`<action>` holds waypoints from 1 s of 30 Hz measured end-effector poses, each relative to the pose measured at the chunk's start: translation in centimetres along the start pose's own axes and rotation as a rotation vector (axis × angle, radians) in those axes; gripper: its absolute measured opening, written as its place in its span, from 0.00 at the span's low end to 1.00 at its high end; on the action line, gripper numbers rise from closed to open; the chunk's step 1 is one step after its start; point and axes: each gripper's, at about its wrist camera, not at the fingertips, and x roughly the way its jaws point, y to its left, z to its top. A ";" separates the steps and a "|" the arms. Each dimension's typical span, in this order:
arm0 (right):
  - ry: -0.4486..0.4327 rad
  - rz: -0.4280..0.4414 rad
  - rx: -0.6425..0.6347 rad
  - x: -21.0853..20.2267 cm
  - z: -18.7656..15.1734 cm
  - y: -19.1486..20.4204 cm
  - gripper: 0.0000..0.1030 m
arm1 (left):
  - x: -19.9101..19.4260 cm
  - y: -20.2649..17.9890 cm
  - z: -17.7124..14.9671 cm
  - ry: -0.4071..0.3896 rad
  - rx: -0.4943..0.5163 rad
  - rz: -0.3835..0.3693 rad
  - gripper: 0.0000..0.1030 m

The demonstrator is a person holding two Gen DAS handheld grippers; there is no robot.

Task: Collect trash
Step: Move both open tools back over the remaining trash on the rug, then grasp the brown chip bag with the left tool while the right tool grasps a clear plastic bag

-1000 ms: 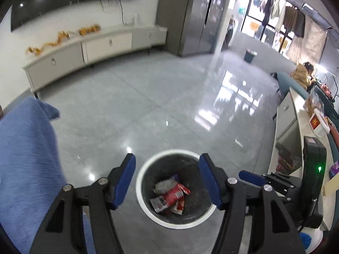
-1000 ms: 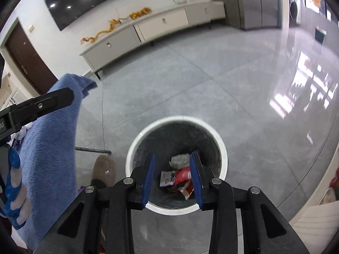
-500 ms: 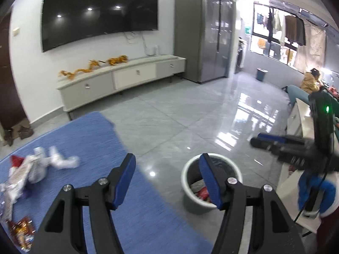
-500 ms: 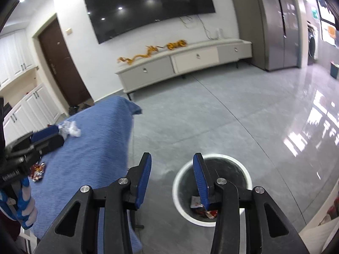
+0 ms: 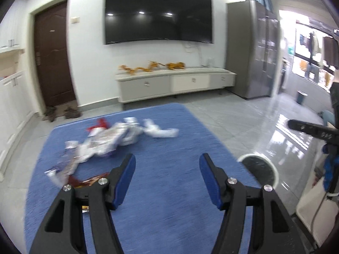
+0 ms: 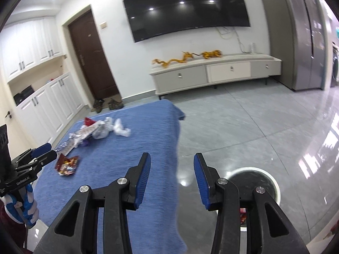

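Note:
A pile of crumpled white and silver wrappers (image 5: 118, 141) lies on the far half of the blue cloth-covered table (image 5: 173, 203); it also shows in the right wrist view (image 6: 99, 130). A red snack packet (image 6: 67, 165) lies nearer, at the left. My left gripper (image 5: 167, 180) is open and empty above the table. My right gripper (image 6: 172, 180) is open and empty over the table's right edge. The white-rimmed trash bin (image 6: 255, 182) stands on the floor right of the table, also in the left wrist view (image 5: 259, 169).
A grey tiled floor (image 6: 243, 122) lies right of the table. A low TV cabinet (image 6: 216, 74) and a wall TV (image 6: 186, 6) stand at the back, with a grey fridge (image 6: 305, 38) at the right and a brown door (image 6: 91, 57) with shoes at the left.
Both grippers have lifted and swung left from above the bin to over the blue table. The trash pile has come into view. Both stay open and empty.

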 end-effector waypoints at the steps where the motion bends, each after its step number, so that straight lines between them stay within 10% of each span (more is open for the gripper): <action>1: -0.003 0.008 -0.011 -0.1 0.2 0.6 0.41 | -0.6 1.4 -0.4 -0.004 -0.019 0.022 0.59; 14: 0.025 0.084 -0.122 3.0 2.5 6.5 0.44 | -1.4 14.0 -5.2 0.108 -0.184 0.156 0.59; 30: 0.219 0.184 -0.224 19.9 5.3 12.5 0.45 | 8.4 19.8 -8.0 0.297 -0.339 0.102 0.58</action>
